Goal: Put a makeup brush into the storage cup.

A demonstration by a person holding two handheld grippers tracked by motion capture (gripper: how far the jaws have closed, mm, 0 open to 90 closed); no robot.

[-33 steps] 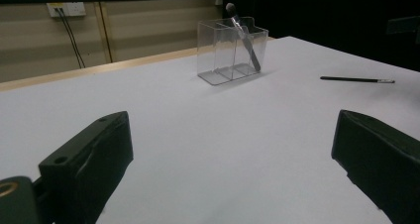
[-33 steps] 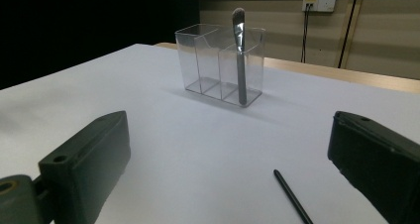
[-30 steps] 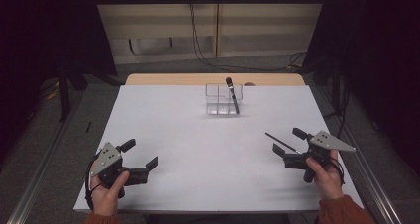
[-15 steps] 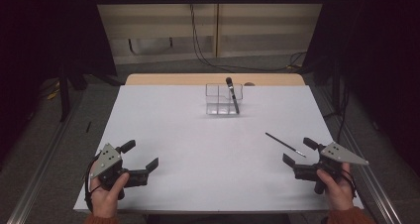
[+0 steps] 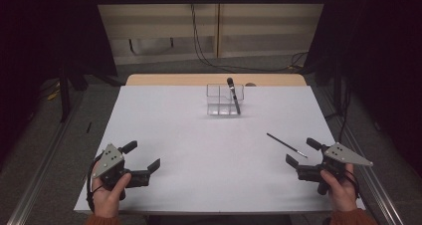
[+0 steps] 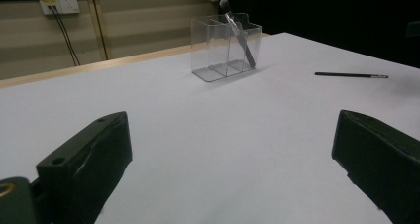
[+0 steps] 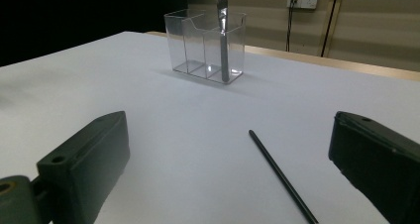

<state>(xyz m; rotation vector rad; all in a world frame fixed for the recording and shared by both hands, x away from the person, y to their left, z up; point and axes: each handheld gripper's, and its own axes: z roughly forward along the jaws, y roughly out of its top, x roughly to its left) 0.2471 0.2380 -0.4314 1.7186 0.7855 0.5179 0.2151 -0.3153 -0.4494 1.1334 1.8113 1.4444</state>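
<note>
Resting at the table's four o'clock, the right gripper gapes empty beside the thin black brush; the left gripper, at eight o'clock, is spread too.

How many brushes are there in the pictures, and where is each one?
2. One brush stands tilted in the right compartment of the clear holder at the far side of the table. The other, thin brush lies flat on the white table, near the right gripper.
</note>
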